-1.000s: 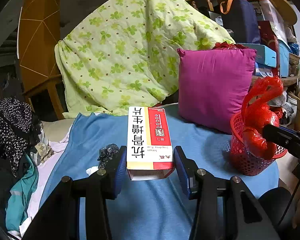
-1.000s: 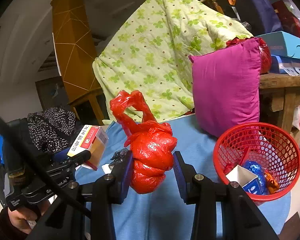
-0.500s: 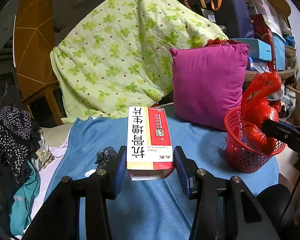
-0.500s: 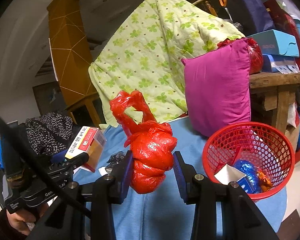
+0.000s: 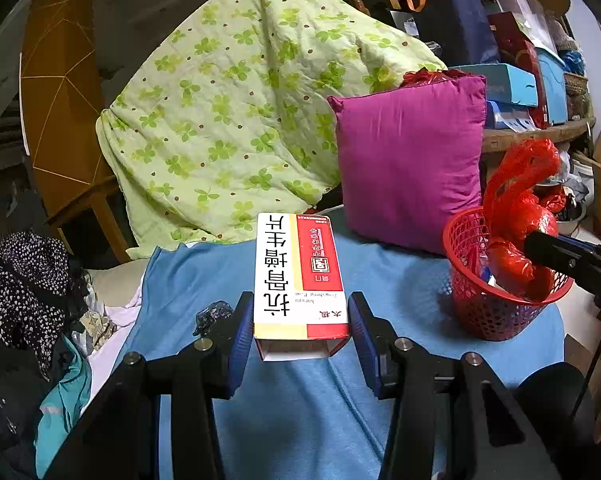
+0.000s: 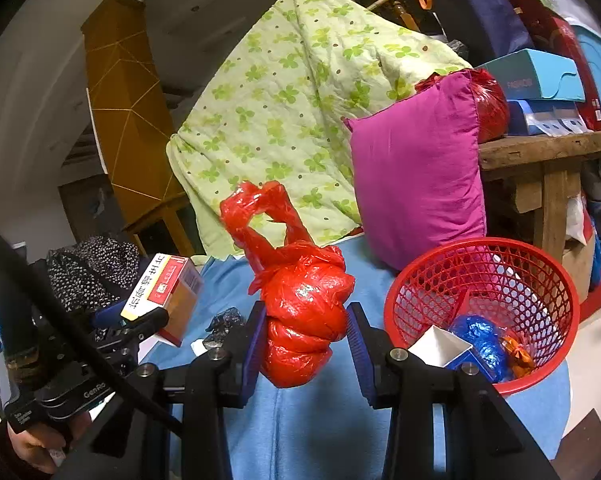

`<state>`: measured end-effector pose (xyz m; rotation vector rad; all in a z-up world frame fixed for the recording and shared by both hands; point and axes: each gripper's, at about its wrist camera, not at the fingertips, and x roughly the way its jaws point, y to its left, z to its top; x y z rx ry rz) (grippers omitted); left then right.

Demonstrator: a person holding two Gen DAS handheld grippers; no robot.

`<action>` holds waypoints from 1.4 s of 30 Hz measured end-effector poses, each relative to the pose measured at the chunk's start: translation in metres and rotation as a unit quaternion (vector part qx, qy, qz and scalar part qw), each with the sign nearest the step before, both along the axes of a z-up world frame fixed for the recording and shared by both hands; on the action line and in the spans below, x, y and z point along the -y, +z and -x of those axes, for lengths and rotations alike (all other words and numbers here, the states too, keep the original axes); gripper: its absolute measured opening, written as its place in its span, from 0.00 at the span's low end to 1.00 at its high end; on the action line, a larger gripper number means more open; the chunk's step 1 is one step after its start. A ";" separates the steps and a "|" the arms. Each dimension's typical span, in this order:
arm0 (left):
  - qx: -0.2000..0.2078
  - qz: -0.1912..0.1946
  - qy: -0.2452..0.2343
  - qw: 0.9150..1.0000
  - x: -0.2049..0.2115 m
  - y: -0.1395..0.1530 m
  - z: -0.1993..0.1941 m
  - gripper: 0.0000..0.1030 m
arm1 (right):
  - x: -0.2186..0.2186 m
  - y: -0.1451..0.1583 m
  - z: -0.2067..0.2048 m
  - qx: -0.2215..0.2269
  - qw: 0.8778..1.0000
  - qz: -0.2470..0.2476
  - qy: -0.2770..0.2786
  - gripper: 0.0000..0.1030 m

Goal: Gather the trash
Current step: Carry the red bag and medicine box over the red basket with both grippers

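- Quilt (image 5: 236, 120), green with a clover print, heaped at the bed's (image 5: 300, 420) far edge, beside a magenta pillow (image 5: 410, 160).
- Basket (image 6: 500, 280), red mesh, on the bed's blue sheet at its right edge; scraps lie inside.
- Right gripper (image 6: 306, 340) clamped on a knotted red bag (image 6: 304, 312), held just left of the basket.
- Left gripper (image 5: 300, 332) clamped on a white-and-red box (image 5: 296, 272), above the sheet.
- Black wrapper (image 5: 212, 314) on the sheet by the left gripper.

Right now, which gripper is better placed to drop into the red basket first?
Right. The right gripper, holding the red bag, sits beside the red basket. The left gripper, holding the box, is farther off.
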<state>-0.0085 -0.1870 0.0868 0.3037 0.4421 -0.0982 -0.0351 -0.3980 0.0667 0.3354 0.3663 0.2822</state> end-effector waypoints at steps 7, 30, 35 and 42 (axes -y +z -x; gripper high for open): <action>-0.002 -0.006 -0.002 1.000 0.004 -0.001 -0.001 0.47 | 0.008 -0.002 -0.001 -0.001 1.000 -0.007 -0.003 0.41; -0.005 -0.029 -0.034 0.999 0.032 -0.005 -0.001 0.47 | 0.039 -0.005 0.009 0.005 0.999 -0.024 -0.036 0.41; -0.005 -0.035 -0.045 0.998 0.040 -0.006 -0.002 0.47 | 0.049 -0.007 0.011 0.004 0.998 -0.029 -0.047 0.41; -0.005 -0.044 -0.058 0.997 0.053 -0.007 -0.004 0.47 | 0.064 -0.009 0.011 0.001 0.997 -0.038 -0.063 0.41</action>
